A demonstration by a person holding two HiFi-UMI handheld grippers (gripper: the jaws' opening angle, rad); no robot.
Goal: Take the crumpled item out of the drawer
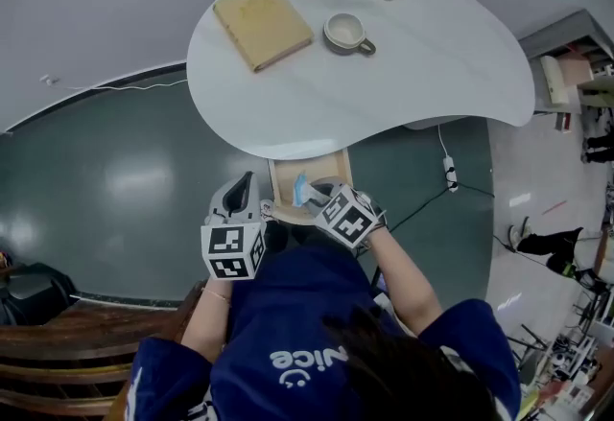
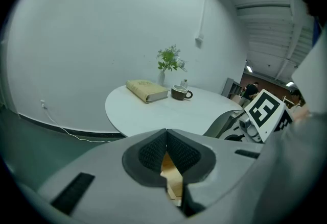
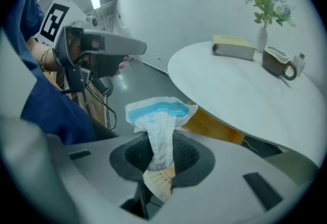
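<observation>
The right gripper (image 3: 161, 162) pinches a crumpled white-and-blue paper wrapper (image 3: 162, 118) by its lower end. The wrapper's long axis runs straight out along the jaws, and its blue-printed end fans out past the tips, over the near part of the open light-wood drawer (image 1: 331, 163). Ahead and above hangs the rim of the white rounded tabletop (image 1: 384, 74). The left gripper (image 1: 240, 194), jaws pressed together, sits just left of the claw. Free room seems to lie back towards the person.
</observation>
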